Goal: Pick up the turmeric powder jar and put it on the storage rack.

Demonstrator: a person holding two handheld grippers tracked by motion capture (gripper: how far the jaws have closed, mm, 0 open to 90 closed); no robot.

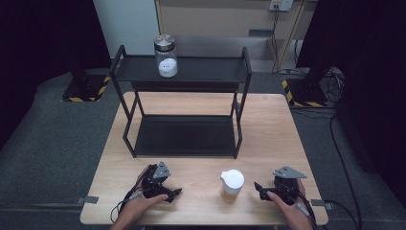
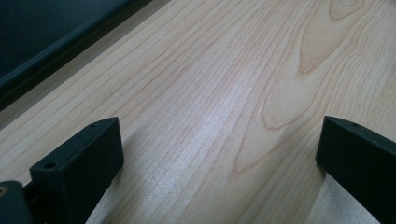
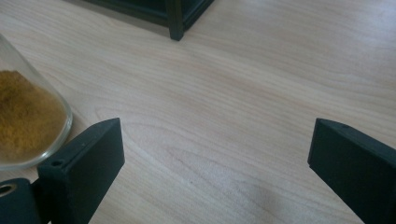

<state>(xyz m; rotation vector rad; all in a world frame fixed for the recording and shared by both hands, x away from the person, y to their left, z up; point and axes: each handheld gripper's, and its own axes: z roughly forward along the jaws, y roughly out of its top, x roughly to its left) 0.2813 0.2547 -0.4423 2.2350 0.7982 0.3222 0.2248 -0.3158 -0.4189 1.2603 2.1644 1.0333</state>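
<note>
Wooden desk [image 1: 268,124] is holding an untouched jar [image 1: 231,185] between both grippers [image 1: 168,193] [image 1: 261,189], fingers gaping wide; nothing seems started.

Dim surround, soft tabletop glare

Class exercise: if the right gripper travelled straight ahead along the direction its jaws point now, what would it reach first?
Probably nothing at first: the right gripper, jaws open, faces bare table. The spice jar sits just left of that line, and the black shelf's leg stands farther ahead, slightly left. Depth is uncertain.
</note>
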